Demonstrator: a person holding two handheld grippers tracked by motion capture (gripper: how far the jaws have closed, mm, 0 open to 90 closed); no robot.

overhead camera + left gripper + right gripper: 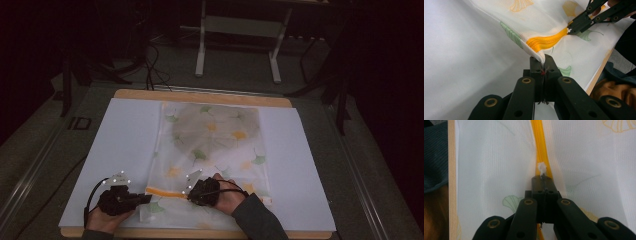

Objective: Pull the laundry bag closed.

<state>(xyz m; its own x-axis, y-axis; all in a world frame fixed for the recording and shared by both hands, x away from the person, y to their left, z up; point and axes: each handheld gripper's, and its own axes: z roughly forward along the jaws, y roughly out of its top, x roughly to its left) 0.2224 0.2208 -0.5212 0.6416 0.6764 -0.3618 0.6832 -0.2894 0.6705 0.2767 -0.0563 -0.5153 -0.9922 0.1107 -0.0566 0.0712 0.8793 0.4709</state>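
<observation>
We work at a wooden table (200, 97) covered by a large white sheet (122, 145). On the sheet lies a flat, translucent white mesh bag printed with green and yellow ginkgo leaves (215, 145), its near end toward us and something rounded showing dimly through its far half. Across that near end runs the bag's orange zipper (165, 192), stretched between our two tools.

Our left gripper (145, 198) is clamped tight on the corner of the mesh at the zipper's end; in the left gripper view the jaws pinch the fabric just below the orange tape (546, 41), lifting it slightly off the sheet. Our right gripper (189, 196) is closed narrow on the small white zipper pull (542, 167), and in the right gripper view the orange tape runs straight ahead of the pull.

We judge the zip is partway along. Both holds are set: one end anchored, the pull gripped. Whether the stretch between the grippers lies open or shut we cannot tell, so we cannot say which way the pull should travel. What is left, as far as we can see, is to draw the pull along the tape while the left hand keeps the mesh taut, then let go of both.
</observation>
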